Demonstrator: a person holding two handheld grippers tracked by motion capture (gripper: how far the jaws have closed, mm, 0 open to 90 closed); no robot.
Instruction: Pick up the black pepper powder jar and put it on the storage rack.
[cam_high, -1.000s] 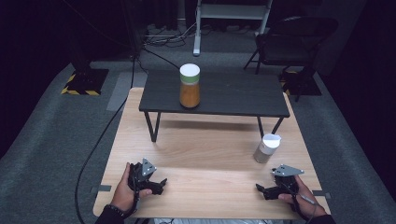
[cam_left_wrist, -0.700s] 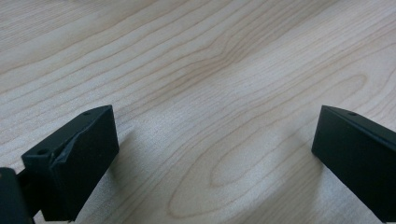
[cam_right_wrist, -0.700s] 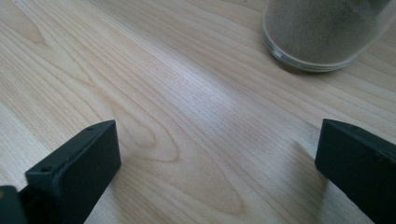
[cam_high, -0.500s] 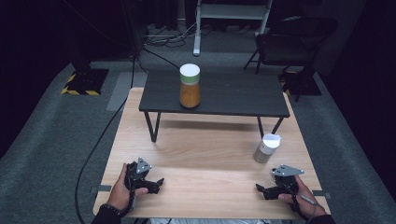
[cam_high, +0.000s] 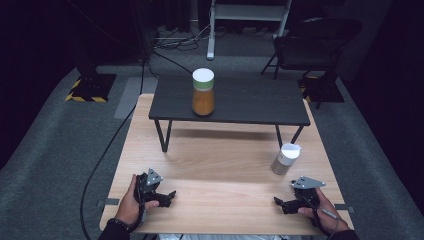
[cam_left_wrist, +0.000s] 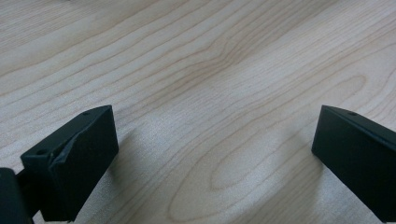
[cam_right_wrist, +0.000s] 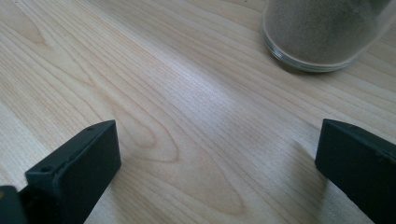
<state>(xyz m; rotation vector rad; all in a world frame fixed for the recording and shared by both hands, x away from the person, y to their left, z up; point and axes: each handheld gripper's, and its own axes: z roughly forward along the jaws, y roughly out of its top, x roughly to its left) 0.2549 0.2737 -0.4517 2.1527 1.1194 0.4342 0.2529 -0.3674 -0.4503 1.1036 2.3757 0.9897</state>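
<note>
I am looking down at a light wooden tabletop sitting on grey carpet. A low black bench is standing across its far half. Behind it, a black folding chair and a white stand are fading into darkness, cables are trailing over the floor, and a yellow-and-black striped base is sitting at the left.
</note>
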